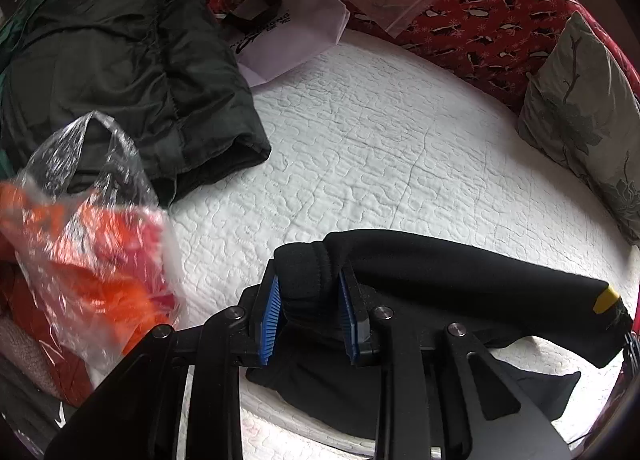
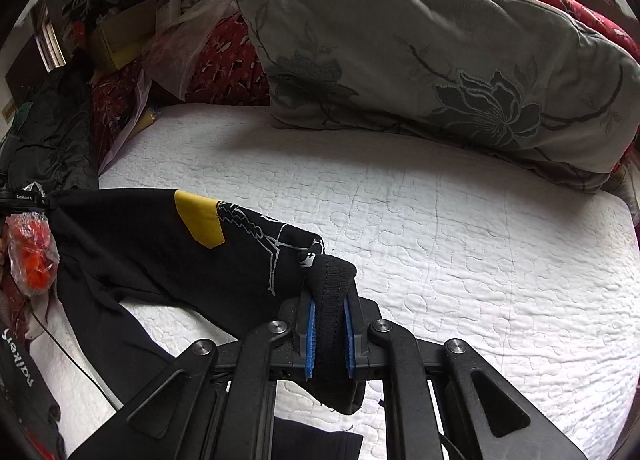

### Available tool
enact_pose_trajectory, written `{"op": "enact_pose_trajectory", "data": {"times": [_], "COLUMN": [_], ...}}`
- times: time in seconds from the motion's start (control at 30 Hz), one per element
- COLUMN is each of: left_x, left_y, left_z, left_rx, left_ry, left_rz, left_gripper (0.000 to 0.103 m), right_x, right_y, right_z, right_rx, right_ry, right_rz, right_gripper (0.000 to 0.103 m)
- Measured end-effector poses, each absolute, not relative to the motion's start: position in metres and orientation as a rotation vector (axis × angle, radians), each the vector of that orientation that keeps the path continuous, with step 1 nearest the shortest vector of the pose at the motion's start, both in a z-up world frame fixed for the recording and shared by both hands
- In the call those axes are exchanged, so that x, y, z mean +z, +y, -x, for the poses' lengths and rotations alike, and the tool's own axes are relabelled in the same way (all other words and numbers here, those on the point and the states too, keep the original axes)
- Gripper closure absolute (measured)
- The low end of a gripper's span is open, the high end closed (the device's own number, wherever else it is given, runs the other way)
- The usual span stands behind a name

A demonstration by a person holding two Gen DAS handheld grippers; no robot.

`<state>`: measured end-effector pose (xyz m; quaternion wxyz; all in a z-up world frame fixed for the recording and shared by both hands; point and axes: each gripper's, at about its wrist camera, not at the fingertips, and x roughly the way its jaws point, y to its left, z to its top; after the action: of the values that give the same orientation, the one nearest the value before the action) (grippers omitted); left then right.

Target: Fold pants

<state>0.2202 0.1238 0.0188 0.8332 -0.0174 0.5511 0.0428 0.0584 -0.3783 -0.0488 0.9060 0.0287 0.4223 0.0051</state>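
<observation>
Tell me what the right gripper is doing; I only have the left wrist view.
Observer: The right gripper is shut on the waistband of the black pants, same as the left gripper.
Operator: Say what's printed on the pants. I only see a sliver of yellow.
Observer: A yellow patch sits beside a white line drawing, near the right gripper's end.
Operator: Describe the pillow on that side.
Observer: The grey pillow has a dark flower stitched on it and leans at the head of the white quilt.
</observation>
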Motion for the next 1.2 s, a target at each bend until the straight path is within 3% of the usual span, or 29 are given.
{"op": "enact_pose_trajectory", "data": {"times": [0.2,0.43,0.67,0.73,0.83,1.03,1.2], "left_x": [-0.004,-0.078,-0.089,-0.082,-0.076,-0.073,-0.079], "left_y": [0.157,0.176,0.192,0.194,0.193,0.161,0.151], "left_z": [-0.161,-0.108,-0.072,-0.061,-0.051,-0.061,-0.075], "left_rx": [0.109,0.123,0.114,0.102,0.065,-0.006,-0.044], "left_ry": [1.179,1.347,1.376,1.354,1.337,1.337,1.341], "left_rz": [0.163,0.221,0.327,0.355,0.418,0.49,0.575], "left_gripper": [0.079,0.079,0.079,0.079,0.07,0.066,0.066], "right_x": [-0.063,-0.099,-0.126,-0.123,-0.113,-0.091,-0.115], "right_y": [-0.367,-0.344,-0.335,-0.34,-0.358,-0.415,-0.428], "right_z": [-0.006,0.056,0.107,0.118,0.13,0.142,0.136], "right_rx": [0.016,0.034,-0.012,-0.023,-0.072,-0.131,0.026], "right_ry": [0.856,0.884,0.926,0.932,0.95,0.94,0.991], "right_rz": [-0.051,0.026,0.166,0.171,0.131,-0.294,-0.782], "right_gripper": [0.093,0.09,0.065,0.062,0.054,0.05,0.05]}}
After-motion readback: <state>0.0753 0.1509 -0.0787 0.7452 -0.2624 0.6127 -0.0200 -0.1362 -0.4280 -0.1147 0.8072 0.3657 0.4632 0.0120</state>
